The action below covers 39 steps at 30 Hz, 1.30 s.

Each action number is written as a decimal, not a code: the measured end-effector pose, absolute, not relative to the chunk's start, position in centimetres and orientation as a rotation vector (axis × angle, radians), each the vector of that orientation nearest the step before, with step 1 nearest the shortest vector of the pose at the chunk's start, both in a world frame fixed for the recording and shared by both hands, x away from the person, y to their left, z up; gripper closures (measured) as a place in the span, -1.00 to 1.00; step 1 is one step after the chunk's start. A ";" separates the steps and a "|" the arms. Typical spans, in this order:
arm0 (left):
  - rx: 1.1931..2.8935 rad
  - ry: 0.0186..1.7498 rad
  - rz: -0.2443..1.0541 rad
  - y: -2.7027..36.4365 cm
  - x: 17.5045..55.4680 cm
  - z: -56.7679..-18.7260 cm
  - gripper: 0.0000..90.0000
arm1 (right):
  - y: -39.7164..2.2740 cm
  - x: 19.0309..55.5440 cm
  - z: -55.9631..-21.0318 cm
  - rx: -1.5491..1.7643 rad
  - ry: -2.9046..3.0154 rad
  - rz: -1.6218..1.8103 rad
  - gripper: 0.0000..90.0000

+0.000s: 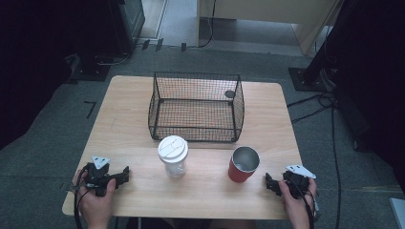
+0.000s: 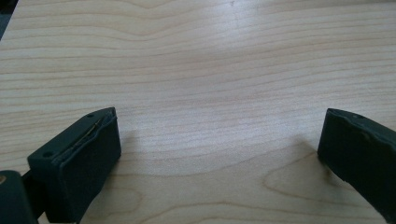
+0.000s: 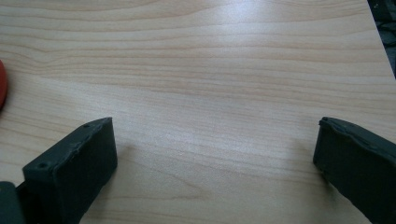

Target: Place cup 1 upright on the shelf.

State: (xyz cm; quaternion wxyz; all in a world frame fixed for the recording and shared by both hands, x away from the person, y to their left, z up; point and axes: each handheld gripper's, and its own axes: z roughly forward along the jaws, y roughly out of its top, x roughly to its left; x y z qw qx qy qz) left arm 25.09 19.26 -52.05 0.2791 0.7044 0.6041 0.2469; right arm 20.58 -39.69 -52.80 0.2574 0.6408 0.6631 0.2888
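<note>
1. High view: the clear lidded cup point(image 1: 173, 156) stands upright near the middle of the table point(image 1: 129, 109), just in front of the wire basket point(image 1: 196, 107). The red cup point(image 1: 243, 164) stands upright to its right, well apart from it and open at the top, with a shiny metal inside. The left gripper point(image 1: 125, 172) rests low on the table's near left part, held in the person's left hand point(image 1: 95, 198) and pointing towards the lidded cup. The right gripper point(image 1: 270, 182) lies at the near right, held in the right hand point(image 1: 297, 200), its tip near the red cup's base but apart from it. Both forearms come in low from the near edge.

2. Left gripper view: its two black jaws stand wide apart with bare wood between them; they hold nothing.

3. Right gripper view: the jaws are likewise spread wide and empty over bare wood, and a sliver of the red cup point(image 3: 2, 84) shows at the left edge.

4. Judgement on handling: both cups look light and easy to tip. The red one seems stiff and smooth, so it may slip; a grip across its wall below the rim should suit. The clear cup looks like thin plastic that could buckle, so take it gently around the body, under the white lid.
</note>
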 end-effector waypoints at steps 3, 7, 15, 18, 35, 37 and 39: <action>1.890 1.621 0.662 19.3 25.1 -52.0 -1.00 | -39.5 20.4 -52.7 1.764 1.773 0.803 -0.95; 1.889 1.621 0.662 19.3 25.1 -52.0 -1.00 | -39.2 19.8 -51.9 1.732 1.750 0.816 -0.88; 1.885 1.625 0.665 19.2 25.2 -52.1 -1.00 | -37.9 18.7 -50.1 1.665 1.764 0.841 -0.89; 1.885 1.625 0.665 19.2 25.2 -52.1 -1.00 | -37.5 18.4 -49.6 1.654 1.766 0.850 -0.88; 1.885 1.625 0.665 19.2 25.2 -52.1 -1.00 | -36.1 16.7 -47.6 1.590 1.804 0.901 -0.88; 1.885 1.625 0.665 19.2 25.2 -52.1 -1.00 | -36.0 16.5 -47.5 1.589 1.809 0.906 -0.89; 1.885 1.625 0.665 19.2 25.1 -52.1 -1.00 | -35.9 16.2 -47.2 1.564 1.830 0.916 -0.89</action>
